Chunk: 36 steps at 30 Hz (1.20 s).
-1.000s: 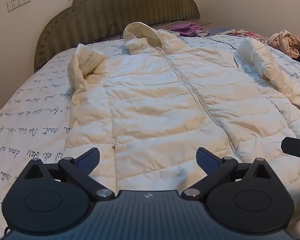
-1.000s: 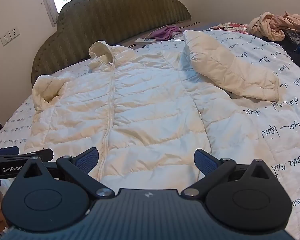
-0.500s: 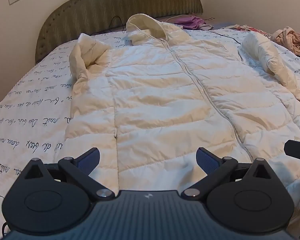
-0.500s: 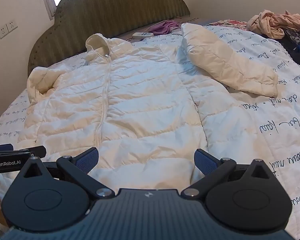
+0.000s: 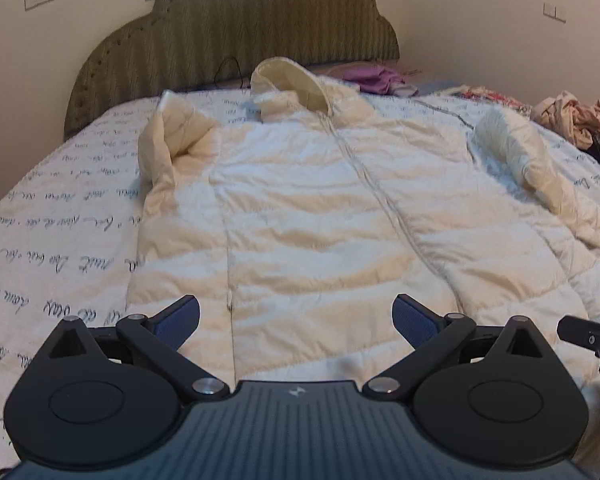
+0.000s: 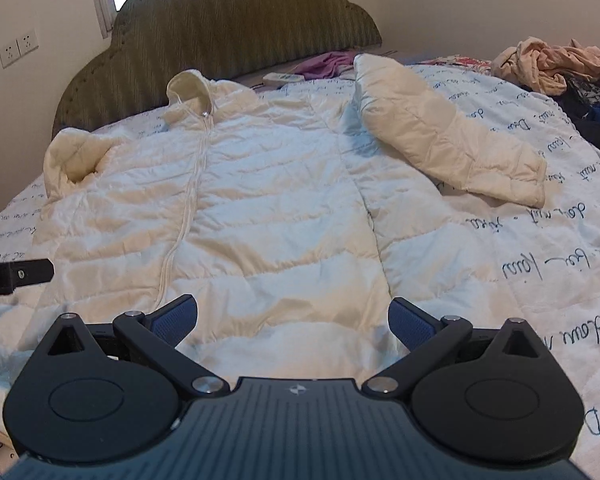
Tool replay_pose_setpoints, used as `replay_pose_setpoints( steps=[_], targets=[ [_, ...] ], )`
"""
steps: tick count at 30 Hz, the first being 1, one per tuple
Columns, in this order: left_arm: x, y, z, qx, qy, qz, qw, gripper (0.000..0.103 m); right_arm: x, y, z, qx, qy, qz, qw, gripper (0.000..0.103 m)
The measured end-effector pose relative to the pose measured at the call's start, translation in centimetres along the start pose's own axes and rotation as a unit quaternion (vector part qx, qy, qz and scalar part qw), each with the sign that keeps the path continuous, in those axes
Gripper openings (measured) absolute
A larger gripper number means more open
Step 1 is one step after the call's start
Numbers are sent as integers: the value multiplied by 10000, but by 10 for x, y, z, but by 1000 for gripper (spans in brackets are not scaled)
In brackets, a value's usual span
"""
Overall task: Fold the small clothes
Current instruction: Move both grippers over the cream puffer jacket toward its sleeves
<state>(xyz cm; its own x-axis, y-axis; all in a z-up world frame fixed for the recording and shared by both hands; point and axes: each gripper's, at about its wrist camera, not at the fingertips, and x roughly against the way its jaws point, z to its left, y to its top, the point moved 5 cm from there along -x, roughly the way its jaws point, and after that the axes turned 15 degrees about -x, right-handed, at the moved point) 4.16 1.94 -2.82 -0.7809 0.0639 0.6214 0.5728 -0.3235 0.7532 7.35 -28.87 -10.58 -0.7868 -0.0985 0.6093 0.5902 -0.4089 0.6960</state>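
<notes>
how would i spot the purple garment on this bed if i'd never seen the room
Start at the green scalloped headboard behind the bed. Just below its right end, past the hood of the cream puffer jacket, the purple garment lies crumpled beside a small white remote. It is the only purple thing there; the other loose clothes, a peach pile, sit far off at the bed's right edge.

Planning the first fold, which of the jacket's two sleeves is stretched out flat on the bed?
The sleeve on the right gripper's side lies extended across the quilt; the other sleeve is bunched up at the shoulder.
</notes>
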Motion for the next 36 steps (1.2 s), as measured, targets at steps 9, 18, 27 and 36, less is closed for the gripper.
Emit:
replay_pose_setpoints(
  steps=[9,18,27,36],
  targets=[
    [-13,17,-12,-91,-104,-214,9997,103,-12,18,3,145,-246,-41,9996,103],
    [-31,-11,-27,-601,18,179,9980,103,-21,14,4,175,-336,71,9993,103],
    [-22,14,-20,-95,-27,-315,9995,103,-13,27,3,149,-255,-214,9993,103],
    [-51,23,-30,-421,318,-142,9985,103,-12,41,-8,196,-251,-547,9980,103]
  ],
)
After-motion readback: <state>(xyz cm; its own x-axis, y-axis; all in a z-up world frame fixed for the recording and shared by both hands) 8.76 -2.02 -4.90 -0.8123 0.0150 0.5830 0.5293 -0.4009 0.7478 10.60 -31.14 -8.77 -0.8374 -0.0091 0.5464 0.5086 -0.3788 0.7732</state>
